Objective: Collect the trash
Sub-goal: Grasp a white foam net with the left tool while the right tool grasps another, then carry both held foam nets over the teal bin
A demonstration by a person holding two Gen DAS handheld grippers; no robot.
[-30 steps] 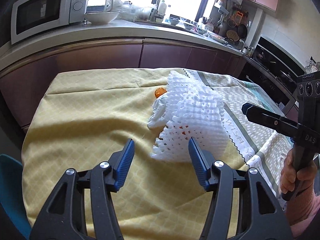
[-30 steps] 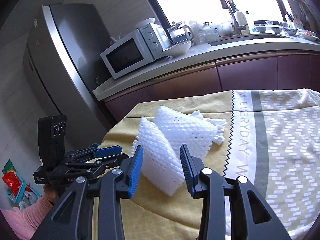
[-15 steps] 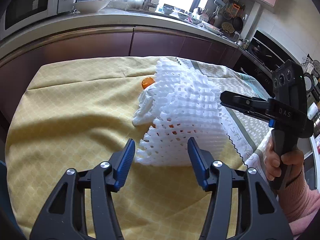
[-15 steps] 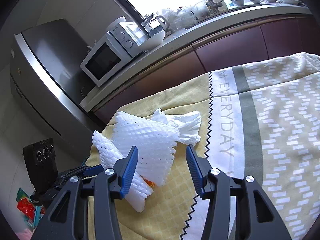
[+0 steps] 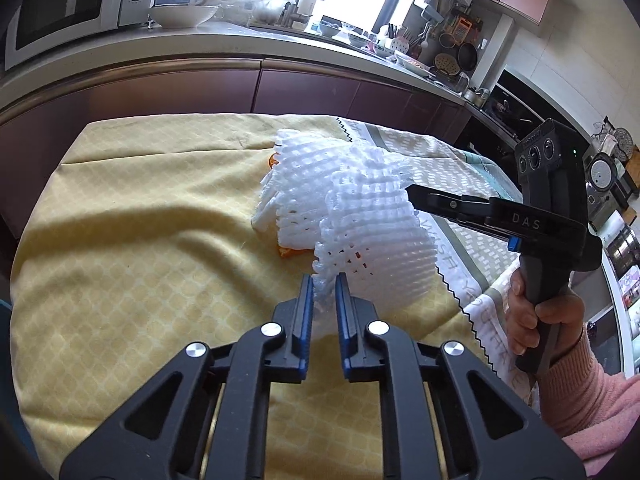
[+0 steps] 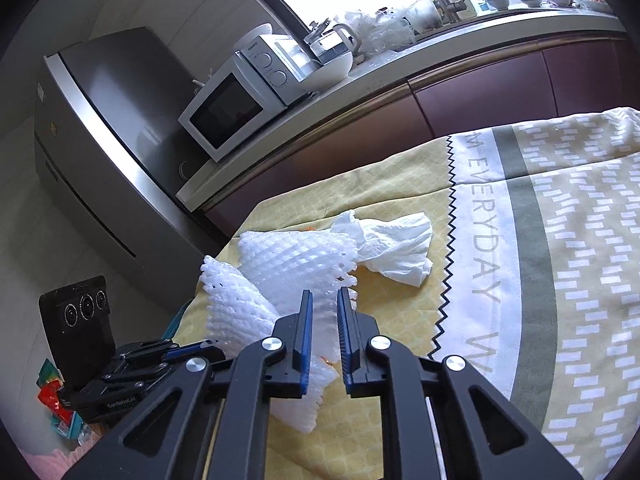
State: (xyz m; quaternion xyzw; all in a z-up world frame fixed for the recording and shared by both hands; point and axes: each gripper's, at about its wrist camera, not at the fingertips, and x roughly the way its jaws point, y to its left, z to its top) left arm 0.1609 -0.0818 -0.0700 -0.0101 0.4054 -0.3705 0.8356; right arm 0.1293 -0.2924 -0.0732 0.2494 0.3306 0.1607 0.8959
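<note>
Two white foam fruit nets lie overlapped on the yellow tablecloth (image 5: pixel 140 260). In the left wrist view my left gripper (image 5: pixel 322 285) is closing, and its blue pads pinch the frayed near edge of the front net (image 5: pixel 380 236). My right gripper (image 6: pixel 323 301) is closing too, with the fringe of the other net (image 6: pixel 296 260) squeezed between its pads. The front net (image 6: pixel 232 304) shows at the left of the right wrist view. A crumpled white tissue (image 6: pixel 400 248) lies just behind the nets. Bits of orange peel (image 5: pixel 290 253) peek out from under them.
The table edge drops off towards dark-red kitchen cabinets (image 5: pixel 180 88) with a microwave (image 6: pixel 228 112) on the counter above. A steel fridge (image 6: pixel 100 140) stands at the left. The cloth's white and green printed part (image 6: pixel 540 240) spreads to the right. A hand in a pink sleeve (image 5: pixel 540 320) holds the right gripper.
Both grippers went from wide open around the nets to pinched on their edges. The right gripper moved in towards the nets, and the nets bunched up a little.
</note>
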